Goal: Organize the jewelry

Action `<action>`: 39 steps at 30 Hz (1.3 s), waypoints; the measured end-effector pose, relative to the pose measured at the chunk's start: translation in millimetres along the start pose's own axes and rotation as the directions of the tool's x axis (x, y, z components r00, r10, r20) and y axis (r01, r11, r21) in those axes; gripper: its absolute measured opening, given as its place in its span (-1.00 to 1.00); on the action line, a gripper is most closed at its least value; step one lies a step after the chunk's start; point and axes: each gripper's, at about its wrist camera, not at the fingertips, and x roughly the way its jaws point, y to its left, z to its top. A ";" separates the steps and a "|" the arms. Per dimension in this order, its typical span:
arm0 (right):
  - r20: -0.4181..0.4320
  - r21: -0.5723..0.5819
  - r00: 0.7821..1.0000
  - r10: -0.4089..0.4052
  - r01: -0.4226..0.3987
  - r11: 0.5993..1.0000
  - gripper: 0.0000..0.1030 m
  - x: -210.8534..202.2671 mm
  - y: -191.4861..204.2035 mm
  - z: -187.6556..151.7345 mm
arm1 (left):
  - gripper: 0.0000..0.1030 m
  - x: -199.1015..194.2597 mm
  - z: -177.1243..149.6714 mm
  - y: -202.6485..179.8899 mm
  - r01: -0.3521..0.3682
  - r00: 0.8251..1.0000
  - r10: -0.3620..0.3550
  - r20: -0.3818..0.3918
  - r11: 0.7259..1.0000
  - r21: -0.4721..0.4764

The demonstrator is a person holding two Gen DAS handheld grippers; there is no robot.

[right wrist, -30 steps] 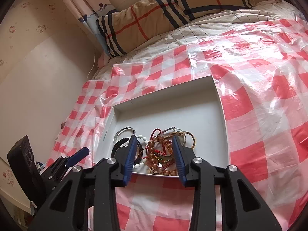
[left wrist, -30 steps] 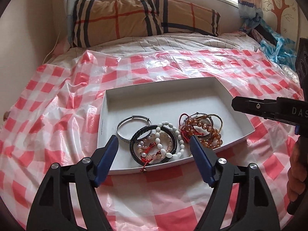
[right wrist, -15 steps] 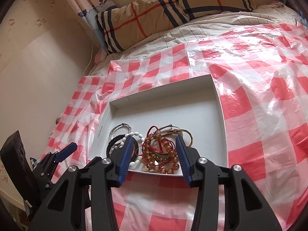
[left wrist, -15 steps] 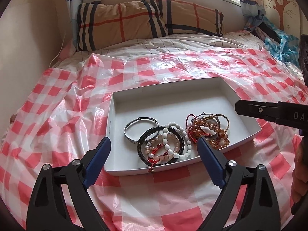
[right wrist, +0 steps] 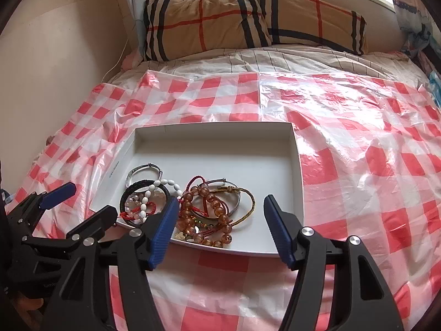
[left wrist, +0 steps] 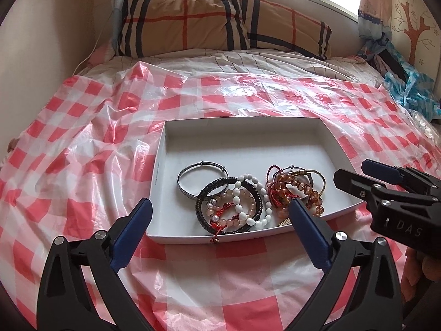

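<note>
A white shallow tray (left wrist: 242, 122) lies on the bed with several bracelets heaped in its near half. A silver bangle (left wrist: 179, 183), a black braided bracelet (left wrist: 200, 202) and a white bead bracelet (left wrist: 237, 203) lie on the left. An amber bead bracelet (left wrist: 304, 187) tangled with red cord lies on the right. My left gripper (left wrist: 219, 202) hovers before the tray's near rim, jaws opening, nothing pressed between them. My right gripper (right wrist: 221, 200) hangs over the amber beads (right wrist: 217, 211), jaws also opening and empty. Each gripper shows in the other view: right (left wrist: 355, 175), left (right wrist: 93, 198).
A red-and-white checked plastic sheet (left wrist: 82, 149) covers the bed. A plaid pillow (left wrist: 209, 24) lies along the far end under the window. A wall (right wrist: 55, 69) runs along the left side. Blue plastic wrapping (left wrist: 410, 88) sits at the far right. A hand (left wrist: 430, 264) holds the right gripper.
Both grippers' jaws have spread wider. The right gripper rolled, so the tray now sits level in its view, and it edged sideways. Bracelets and tray have not moved.
</note>
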 end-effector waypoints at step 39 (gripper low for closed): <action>0.164 -0.101 0.965 -0.205 0.223 0.970 0.61 -208.4 18.1 -116.6 | 0.85 -183.1 -101.3 -62.7 0.119 0.992 -0.122 0.017 0.984 0.131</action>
